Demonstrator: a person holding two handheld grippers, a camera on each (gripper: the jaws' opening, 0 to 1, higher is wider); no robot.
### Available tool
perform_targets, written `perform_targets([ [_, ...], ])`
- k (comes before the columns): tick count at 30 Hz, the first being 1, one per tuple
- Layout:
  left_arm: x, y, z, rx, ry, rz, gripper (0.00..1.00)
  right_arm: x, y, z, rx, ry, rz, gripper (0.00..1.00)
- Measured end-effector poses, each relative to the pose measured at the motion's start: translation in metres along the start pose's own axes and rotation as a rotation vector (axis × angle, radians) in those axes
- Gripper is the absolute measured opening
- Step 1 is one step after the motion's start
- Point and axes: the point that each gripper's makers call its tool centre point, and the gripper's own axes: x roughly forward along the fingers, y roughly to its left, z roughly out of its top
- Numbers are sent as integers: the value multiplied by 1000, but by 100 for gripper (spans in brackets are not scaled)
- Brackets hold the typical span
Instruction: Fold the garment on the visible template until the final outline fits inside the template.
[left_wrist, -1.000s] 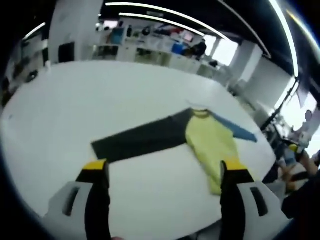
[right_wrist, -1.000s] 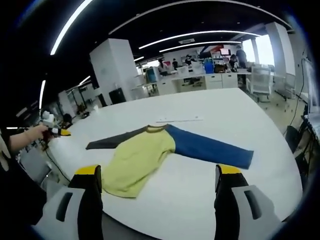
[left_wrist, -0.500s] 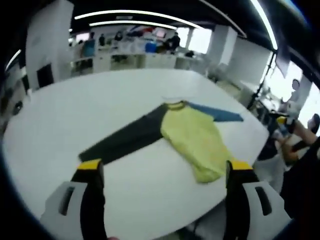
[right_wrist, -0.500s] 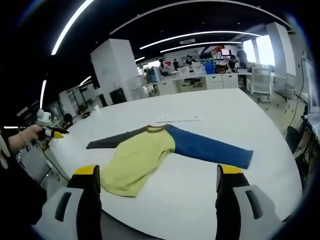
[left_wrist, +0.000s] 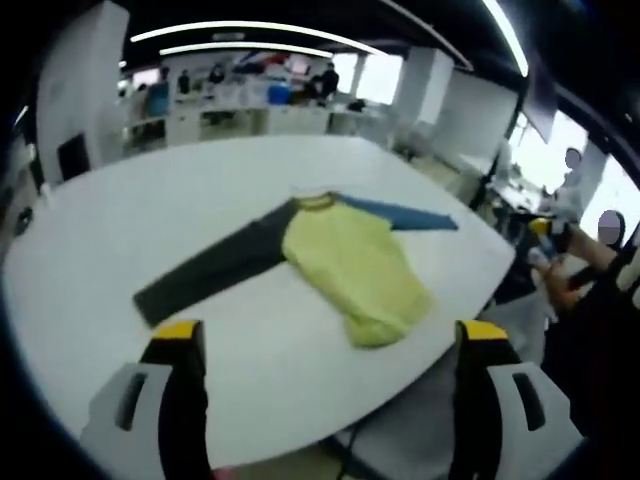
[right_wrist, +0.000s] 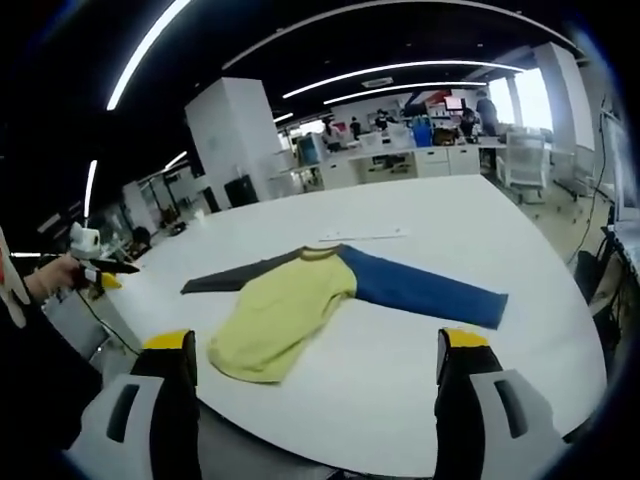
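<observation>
The left hand-held gripper (left_wrist: 325, 345) is released, its two yellow-tipped jaws spread wide and holding nothing. It hangs above the near edge of the white worktop (left_wrist: 120, 220), well apart from the shirt (left_wrist: 345, 265). The right hand-held gripper (right_wrist: 312, 355) is likewise released, jaws wide apart and empty, also raised over the worktop's near edge and clear of the cloth.

The shirt lies flat and unfolded on the worktop. Its body is yellow, with one dark grey sleeve (left_wrist: 215, 270) and one blue sleeve (left_wrist: 405, 213), both stretched straight out to opposite sides. In the left gripper view the grey sleeve runs toward the lower left and the blue sleeve toward the right edge of the worktop, with the yellow hem near the worktop's edge. In the right gripper view the shirt (right_wrist: 285, 310) has its grey sleeve (right_wrist: 235, 277) pointing left and its blue sleeve (right_wrist: 425, 290) pointing right. Just beyond the collar lies a thin pale strip (right_wrist: 362, 236) on the worktop; what it is cannot be told.

At the far left of the right gripper view a person's hand (right_wrist: 55, 275) holds the other gripper. Behind the worktop stand desks, a white pillar (right_wrist: 240, 140) and long ceiling lights.
</observation>
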Motion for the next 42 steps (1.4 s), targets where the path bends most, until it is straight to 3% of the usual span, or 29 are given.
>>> perform_targets([
  [4, -11, 1, -17, 54, 64, 22, 100, -7, 3, -3, -6, 5, 0, 100],
  [11, -19, -7, -18, -3, 21, -18, 100, -9, 6, -4, -1, 1, -2, 100],
  [21, -20, -7, -15, 32, 38, -13, 100, -10, 6, -16, 6, 25, -3, 100],
  [42, -4, -11, -31, 58, 101, -49, 100, -1, 6, -23, -16, 76, -2, 100],
])
